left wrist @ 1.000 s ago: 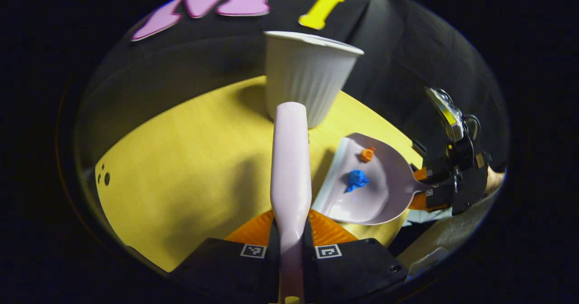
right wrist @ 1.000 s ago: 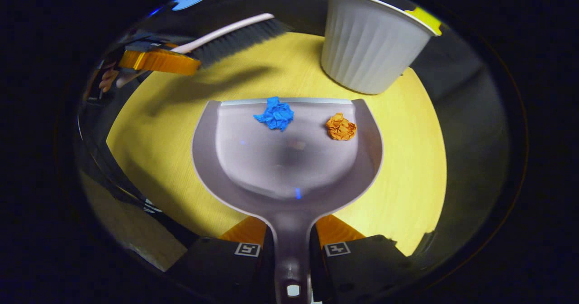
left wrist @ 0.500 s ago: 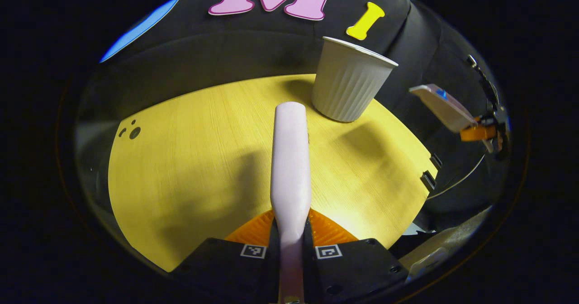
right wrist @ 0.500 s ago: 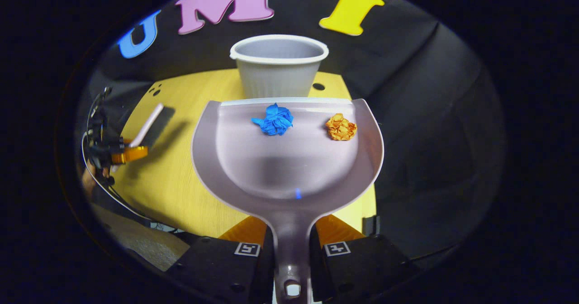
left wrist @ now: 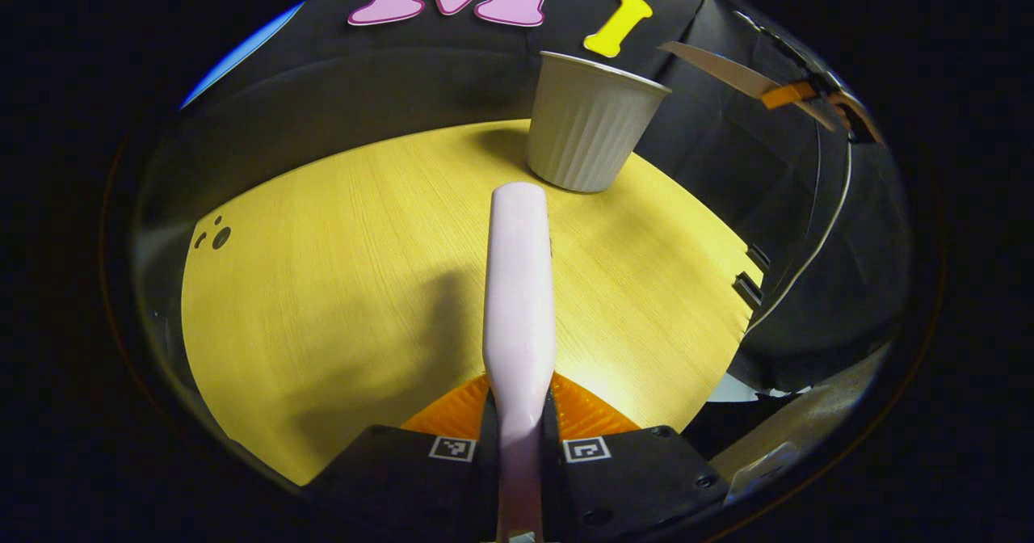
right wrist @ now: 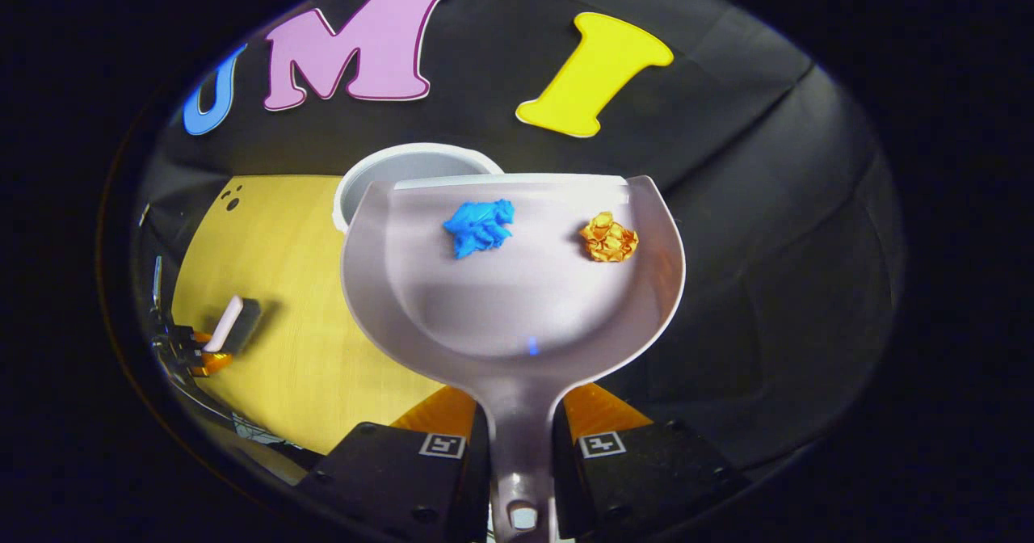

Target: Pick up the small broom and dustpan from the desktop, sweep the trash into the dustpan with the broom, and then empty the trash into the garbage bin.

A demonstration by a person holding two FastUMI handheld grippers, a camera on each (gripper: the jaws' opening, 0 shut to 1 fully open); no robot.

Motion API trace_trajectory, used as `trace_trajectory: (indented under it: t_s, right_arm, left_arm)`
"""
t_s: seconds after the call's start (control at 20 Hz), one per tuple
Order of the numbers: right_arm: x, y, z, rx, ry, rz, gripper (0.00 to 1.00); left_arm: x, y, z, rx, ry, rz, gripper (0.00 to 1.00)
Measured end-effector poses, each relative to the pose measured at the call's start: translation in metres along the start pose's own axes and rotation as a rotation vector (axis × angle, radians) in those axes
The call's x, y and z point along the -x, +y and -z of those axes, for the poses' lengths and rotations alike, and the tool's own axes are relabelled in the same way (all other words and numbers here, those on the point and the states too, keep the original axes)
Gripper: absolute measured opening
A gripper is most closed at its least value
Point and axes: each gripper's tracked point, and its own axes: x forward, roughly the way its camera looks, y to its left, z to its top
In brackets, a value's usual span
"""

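Note:
In the right gripper view my right gripper (right wrist: 521,438) is shut on the handle of the pale dustpan (right wrist: 517,317), held in the air. A blue paper ball (right wrist: 478,226) and an orange paper ball (right wrist: 609,237) lie near its front lip. The white ribbed bin (right wrist: 380,173) sits just beyond and below that lip, mostly hidden by the pan. In the left gripper view my left gripper (left wrist: 519,434) is shut on the pale broom (left wrist: 519,284), which points across the yellow table (left wrist: 339,268) toward the bin (left wrist: 588,135). The raised dustpan (left wrist: 723,69) hangs at upper right, above the bin's level.
The round yellow table (right wrist: 266,300) ends at a dark edge on the right side of the left gripper view, with two small black clips (left wrist: 747,280) there. Small dark holes (left wrist: 214,237) mark the far left of the table. Black cloth surrounds everything.
The right gripper has lifted the dustpan off the table and carried it up over the bin. The left gripper has drawn the broom back slightly, leaving the bin farther away.

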Motion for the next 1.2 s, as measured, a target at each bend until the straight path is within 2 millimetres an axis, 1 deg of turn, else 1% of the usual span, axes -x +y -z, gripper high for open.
trace_trajectory:
  t_s: [0.1,0.15,0.2,0.3,0.35,0.45,0.55,0.6,0.7,0.8,0.85,0.9,1.05,1.2]
  right_arm:
    - [0.002,-0.004,-0.001,0.035,0.014,0.019,0.36]
    - [0.002,-0.005,0.001,0.06,0.021,0.032,0.31]
    - [0.002,-0.006,0.004,0.086,0.033,0.041,0.36]
    - [0.003,-0.009,0.005,0.143,0.072,0.048,0.36]
    - [0.007,-0.011,0.004,0.175,0.099,0.052,0.36]
    - [0.01,-0.019,0.009,0.265,0.157,0.07,0.36]
    - [0.016,-0.029,0.01,0.358,0.215,0.081,0.36]
    - [0.022,-0.036,0.006,0.391,0.228,0.08,0.35]
    - [0.033,-0.035,-0.002,0.412,0.239,0.062,0.35]
    - [0.026,-0.041,-0.014,0.476,0.271,0.072,0.35]
    - [0.018,-0.041,-0.013,0.517,0.283,0.081,0.39]
    - [0.019,-0.043,-0.019,0.556,0.297,0.092,0.35]
    - [0.017,-0.044,-0.029,0.647,0.333,0.104,0.35]
    - [0.017,-0.041,-0.03,0.679,0.342,0.095,0.35]
  left_arm:
    - [-0.004,0.003,0.001,0.004,0.013,0.004,0.25]
    - [-0.005,0.003,0.002,0.004,0.019,0.003,0.25]
    - [-0.007,0.002,0.004,0.004,0.024,0.004,0.25]
    - [-0.009,0.004,0.006,-0.001,0.041,0.001,0.25]
    - [-0.01,0.005,0.005,-0.003,0.046,-0.006,0.25]
    - [-0.011,0.006,0.004,0.002,0.044,-0.023,0.24]
    - [-0.013,0.016,0.001,0.025,0.044,-0.041,0.25]
    - [-0.013,0.018,0.0,0.035,0.039,-0.046,0.25]
    - [-0.012,0.019,0.001,0.058,0.032,-0.058,0.25]
    - [-0.012,0.02,0.004,0.087,0.032,-0.064,0.25]
    - [-0.012,0.02,0.004,0.099,0.03,-0.069,0.25]
    - [-0.012,0.022,0.006,0.11,0.027,-0.074,0.25]
    - [-0.013,0.026,0.005,0.141,0.016,-0.089,0.25]
    - [-0.011,0.031,0.005,0.163,0.01,-0.108,0.25]
